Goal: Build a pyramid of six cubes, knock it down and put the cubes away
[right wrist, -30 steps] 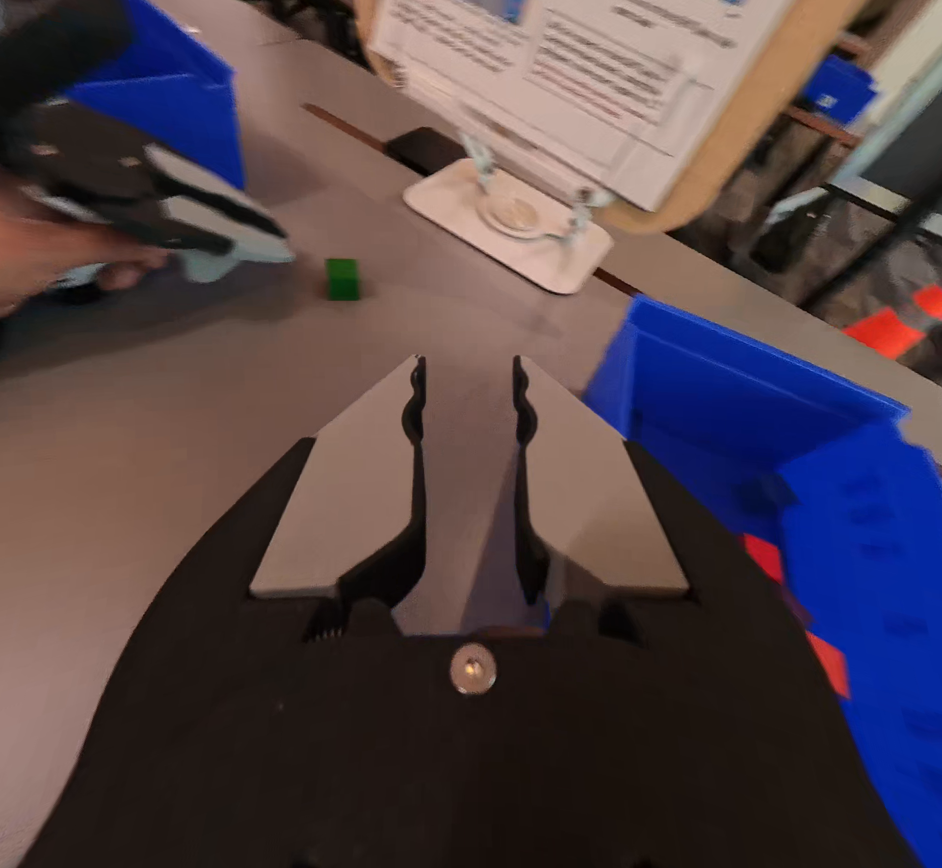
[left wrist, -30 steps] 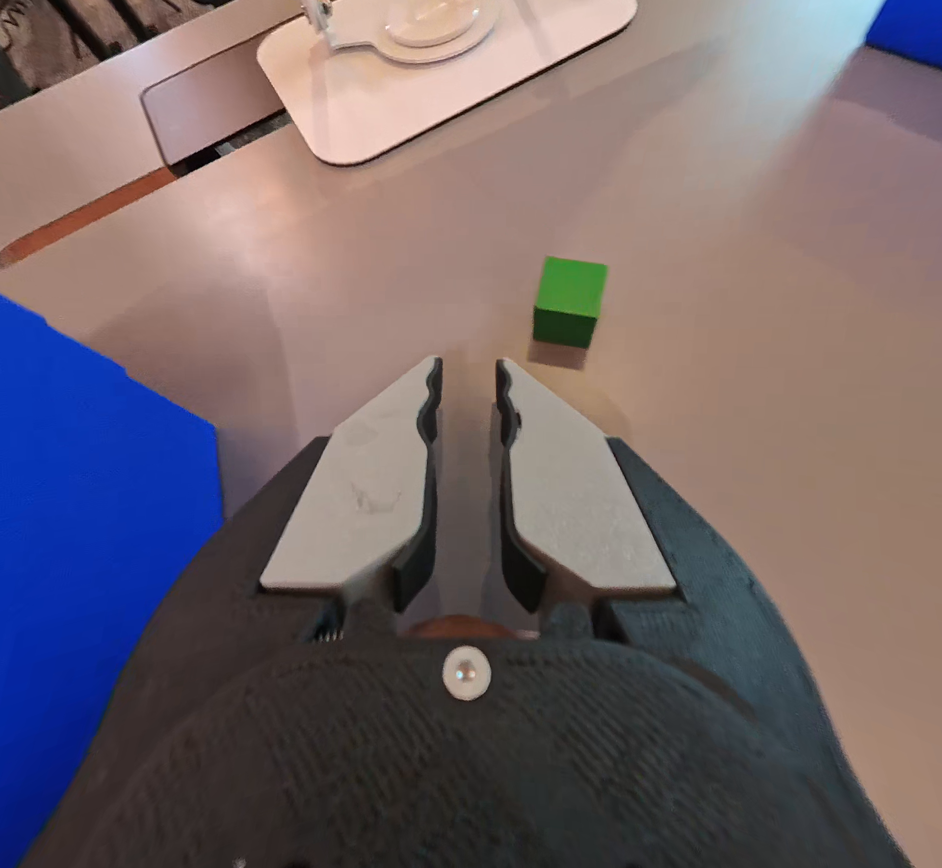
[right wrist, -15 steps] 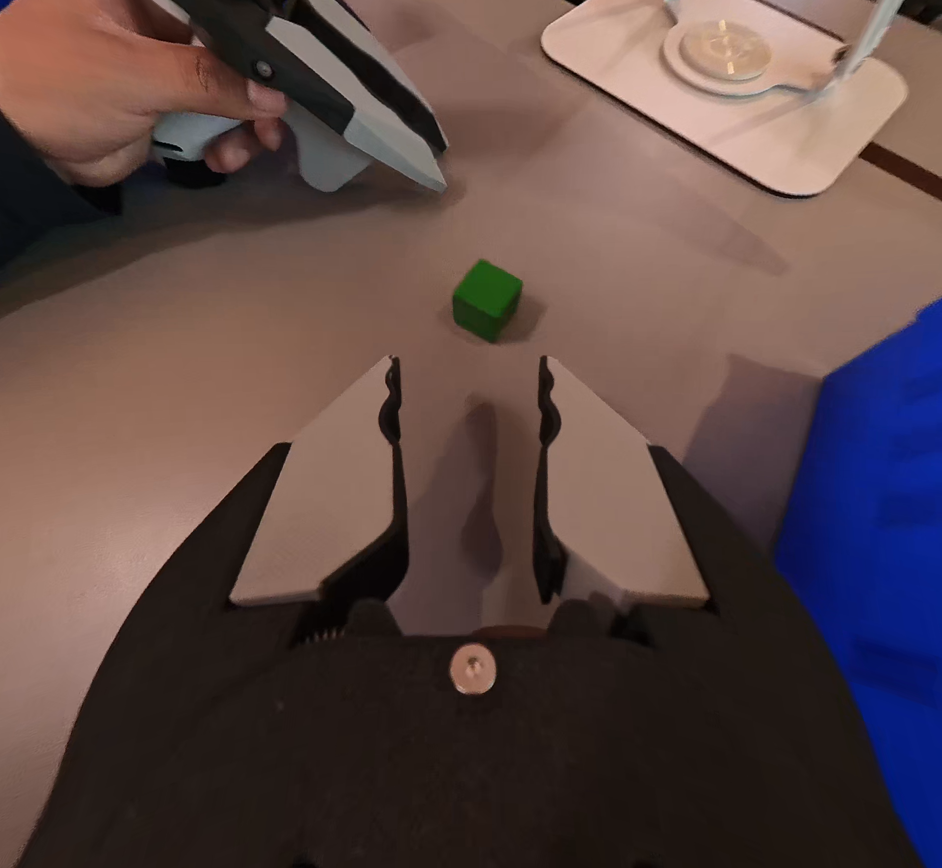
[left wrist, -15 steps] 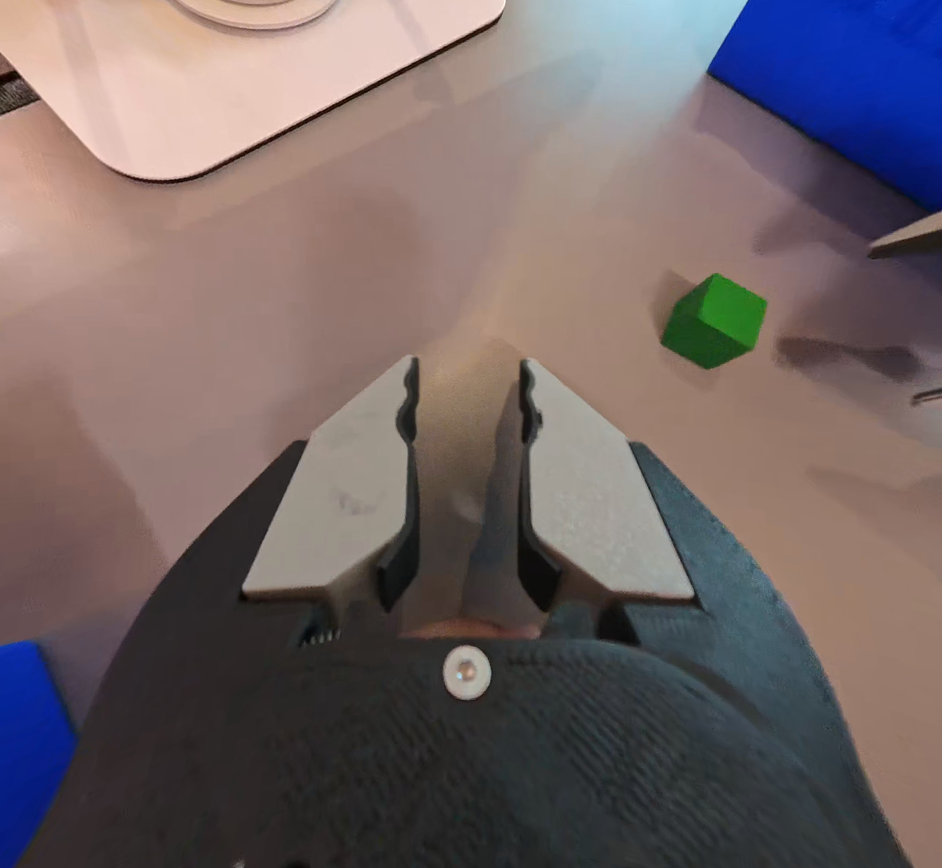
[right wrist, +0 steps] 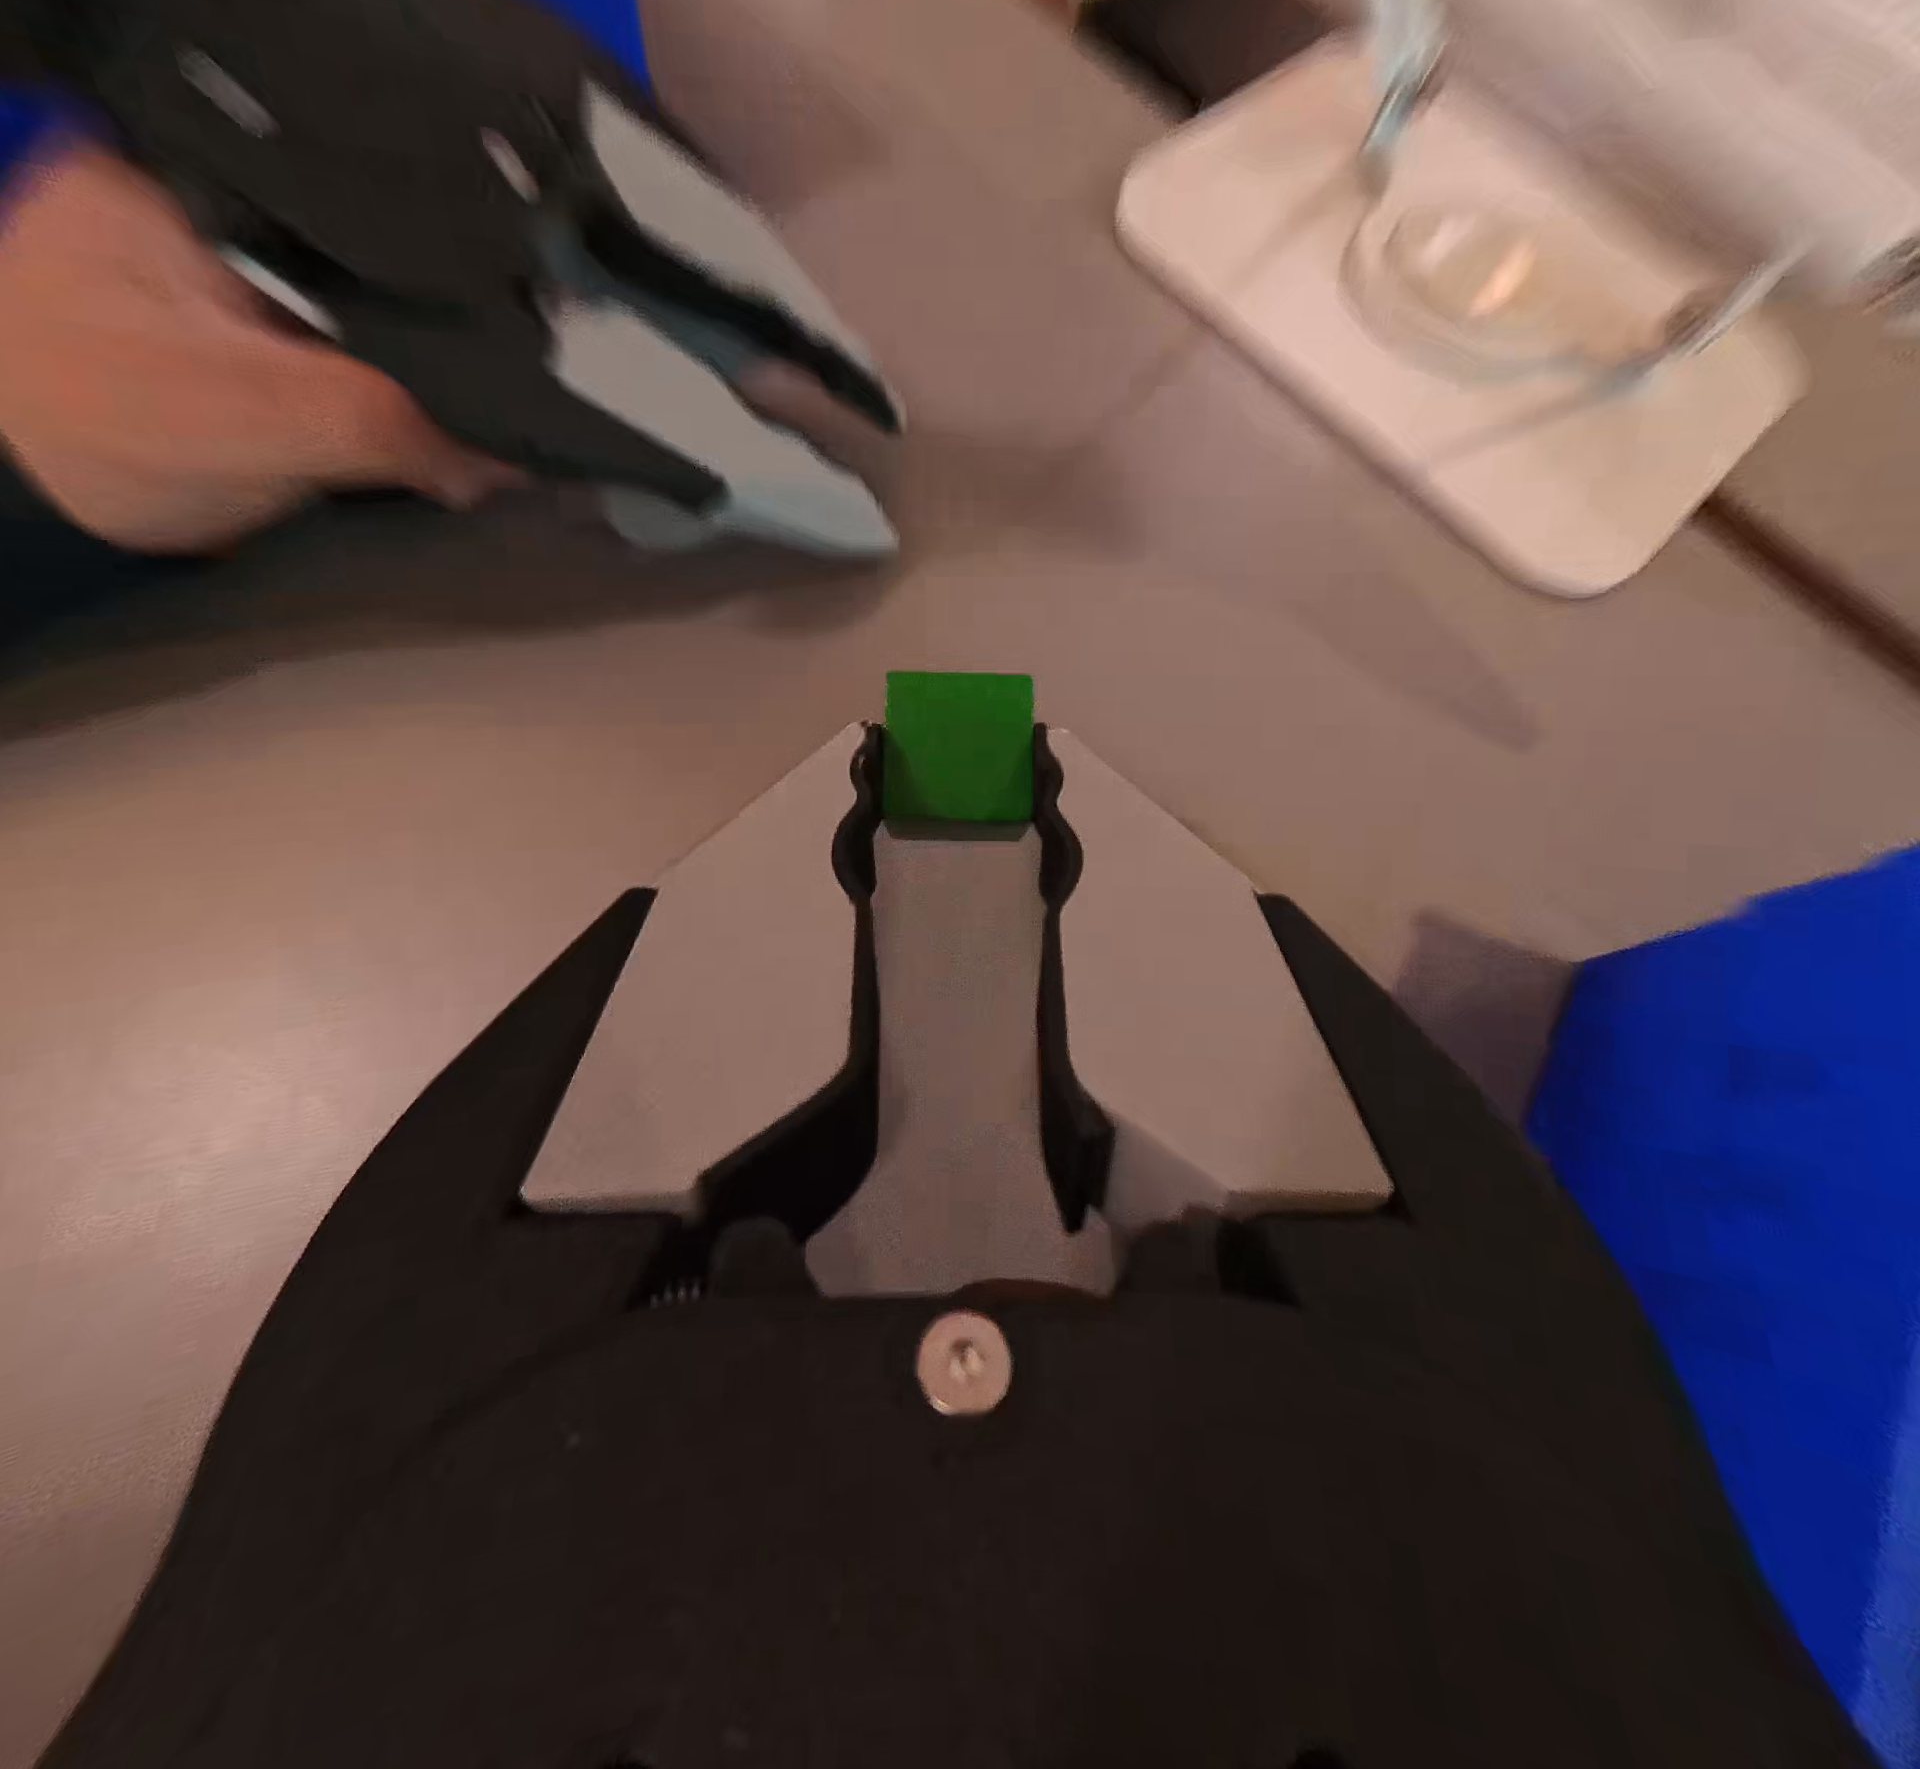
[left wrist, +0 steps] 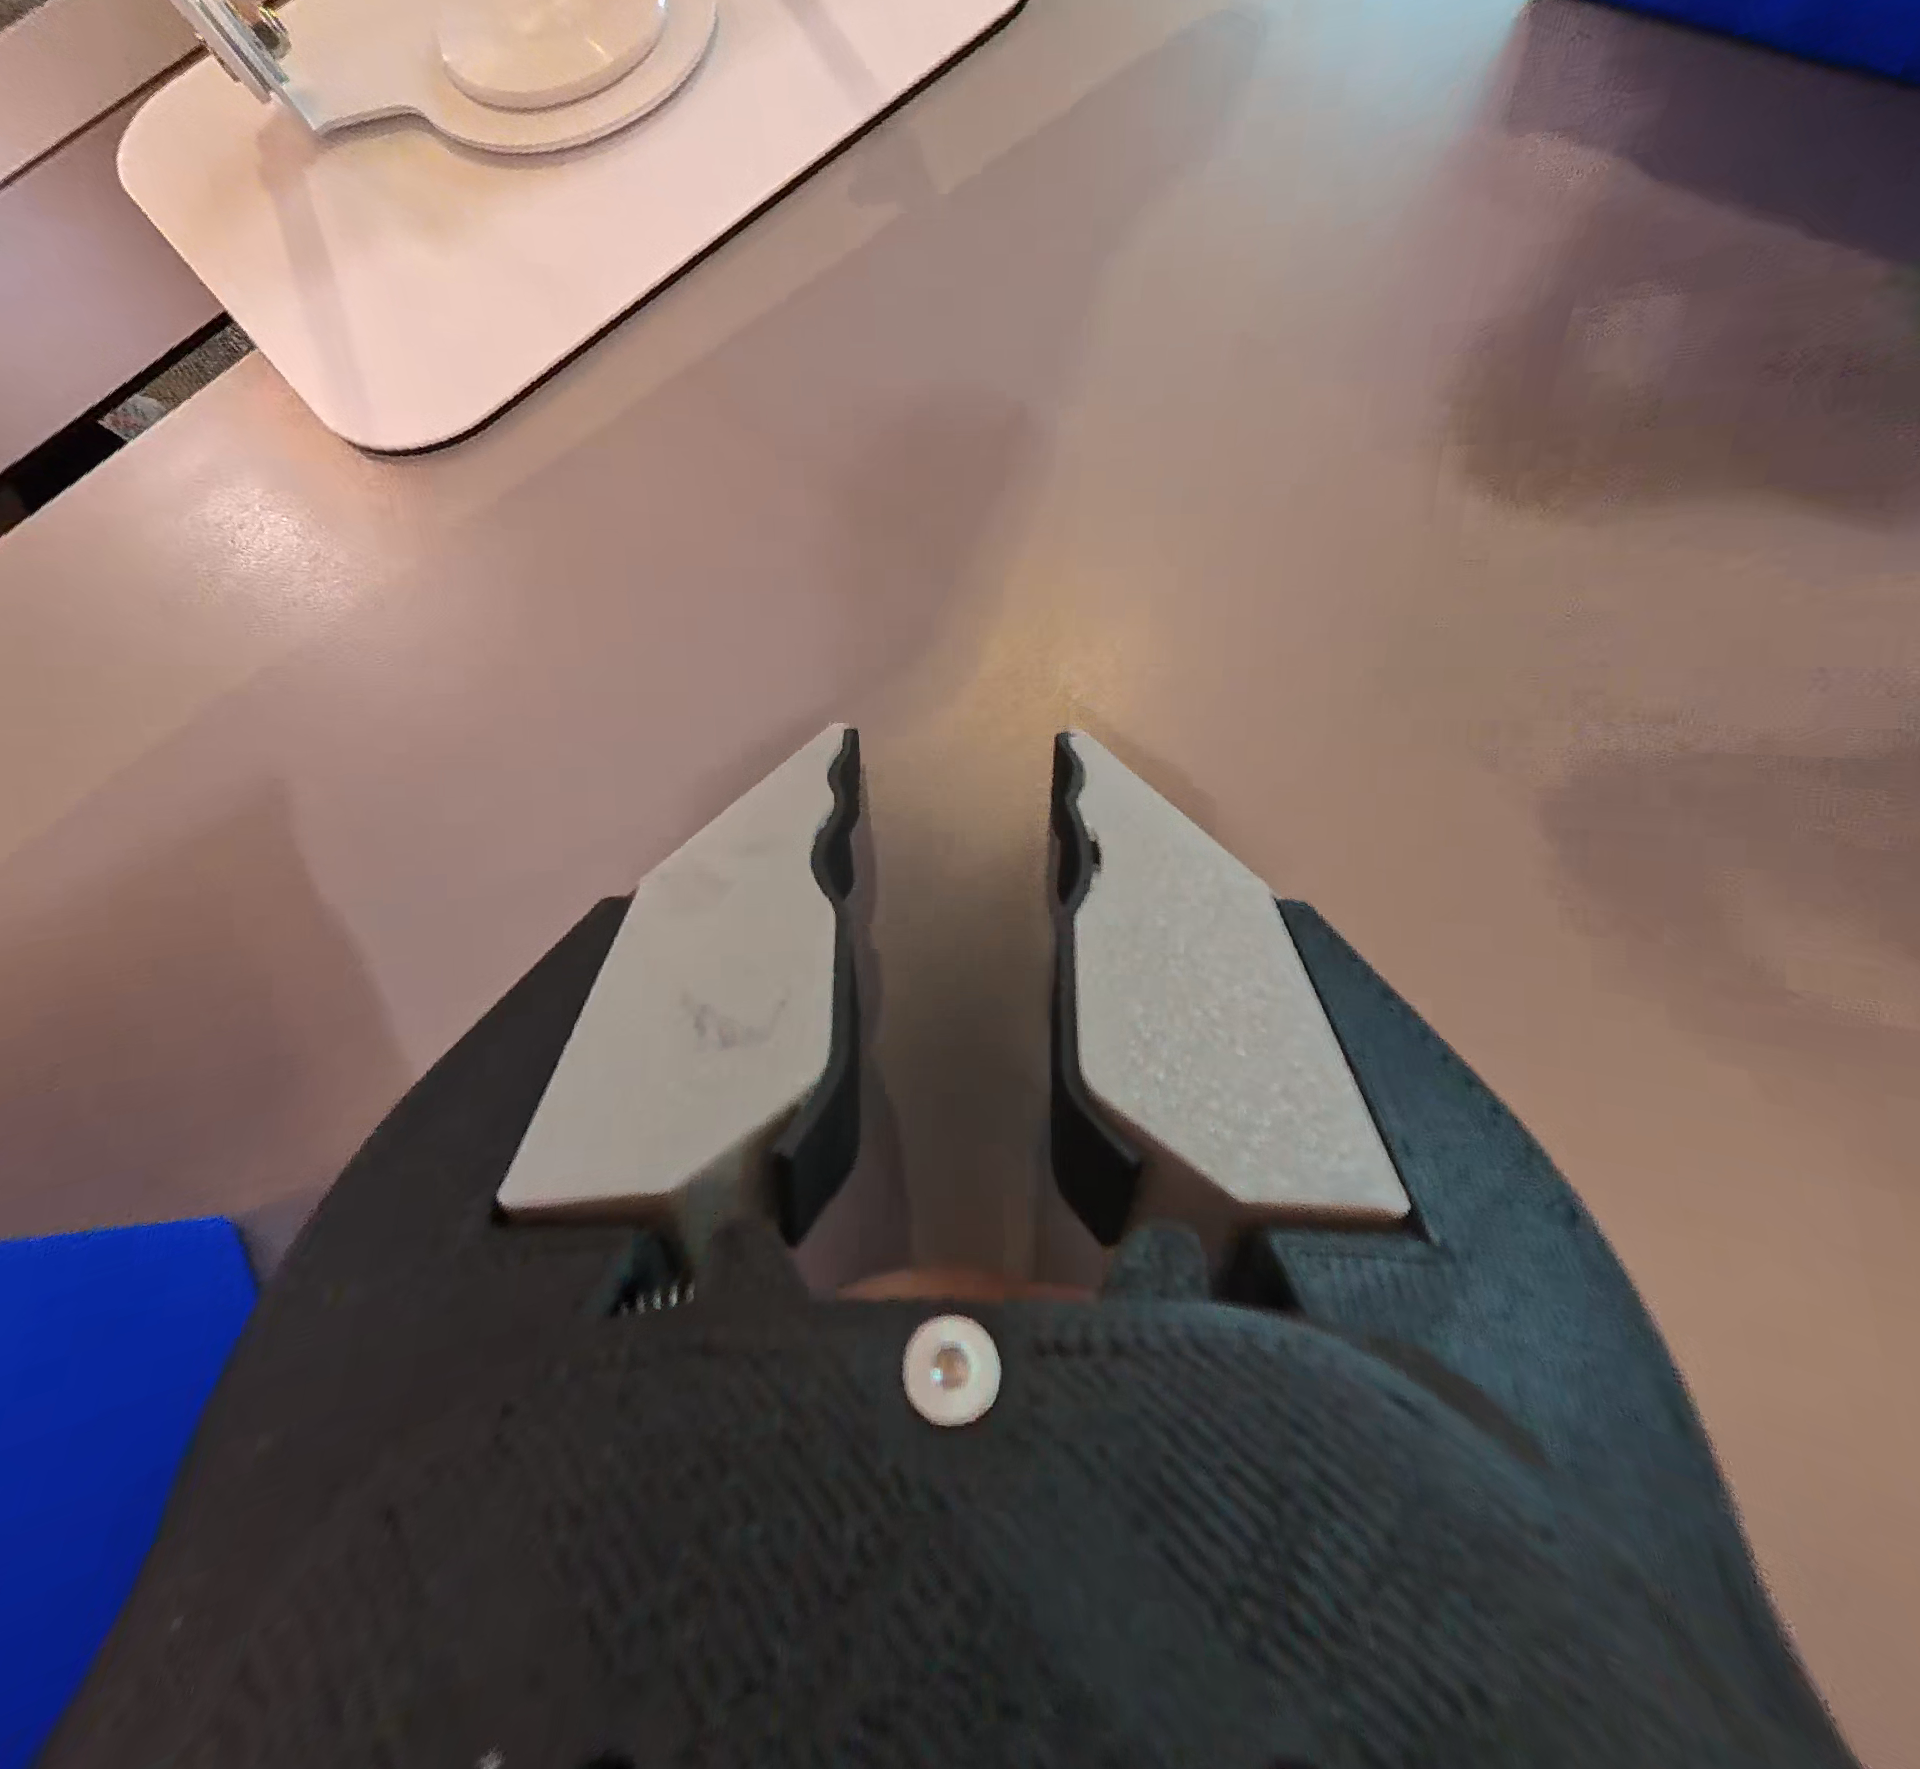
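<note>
Between right gripper (right wrist: 956, 748) tips — green cube (right wrist: 958, 753)

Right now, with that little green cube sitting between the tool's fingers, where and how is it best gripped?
By two opposite flat sides, about mid-height, approached straight on as the right gripper does. The green cube sits squarely between the fingers, its sides parallel to them, so they likely press flat without twisting it. The left gripper hangs open to one side, clear of this approach.

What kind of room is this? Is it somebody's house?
Probably not a house. It looks like a lab or workshop: a long grey table, blue storage bins for parts, and a white stand base that seems to hold up a board. The right tongs grip a green cube.
</note>
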Demonstrator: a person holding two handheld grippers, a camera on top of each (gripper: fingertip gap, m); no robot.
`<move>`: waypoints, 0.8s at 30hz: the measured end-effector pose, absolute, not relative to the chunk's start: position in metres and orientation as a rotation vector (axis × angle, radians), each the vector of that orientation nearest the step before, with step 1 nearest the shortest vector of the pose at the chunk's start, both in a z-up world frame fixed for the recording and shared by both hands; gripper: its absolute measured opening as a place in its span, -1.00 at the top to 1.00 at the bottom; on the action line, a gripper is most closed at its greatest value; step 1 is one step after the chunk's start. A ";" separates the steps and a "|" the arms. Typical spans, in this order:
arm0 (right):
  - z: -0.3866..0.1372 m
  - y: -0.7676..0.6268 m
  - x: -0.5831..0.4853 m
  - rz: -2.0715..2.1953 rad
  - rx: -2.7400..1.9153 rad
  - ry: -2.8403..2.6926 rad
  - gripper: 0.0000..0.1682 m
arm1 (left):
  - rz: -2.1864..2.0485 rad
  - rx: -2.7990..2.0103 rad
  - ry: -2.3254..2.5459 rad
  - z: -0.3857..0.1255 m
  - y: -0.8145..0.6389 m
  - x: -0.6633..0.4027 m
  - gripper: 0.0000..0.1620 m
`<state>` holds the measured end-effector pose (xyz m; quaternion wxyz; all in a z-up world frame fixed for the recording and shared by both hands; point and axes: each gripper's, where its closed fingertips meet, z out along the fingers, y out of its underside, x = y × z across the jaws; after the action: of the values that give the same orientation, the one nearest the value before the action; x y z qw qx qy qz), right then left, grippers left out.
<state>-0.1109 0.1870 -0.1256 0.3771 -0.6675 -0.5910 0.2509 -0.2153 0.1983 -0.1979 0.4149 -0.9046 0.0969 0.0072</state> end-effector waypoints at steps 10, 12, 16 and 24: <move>-0.052 0.275 0.048 0.340 -1.886 -1.138 0.59 | -0.027 -2.280 0.221 -0.198 0.198 -0.216 0.53; -0.079 0.282 0.076 0.270 -2.003 -1.133 0.13 | 0.006 -2.280 0.233 -0.199 0.198 -0.216 0.52; -0.054 0.271 0.117 0.304 -1.817 -1.015 0.34 | 0.067 -2.270 0.241 -0.198 0.197 -0.217 0.51; -0.078 0.207 0.139 0.568 -1.766 -1.123 0.27 | 0.097 -2.285 0.127 -0.198 0.184 -0.216 0.45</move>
<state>0.1387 0.2072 -0.0780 0.4676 -0.7200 -0.4576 0.2315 -0.2156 0.1837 -0.1982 0.4128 -0.9086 0.0504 0.0385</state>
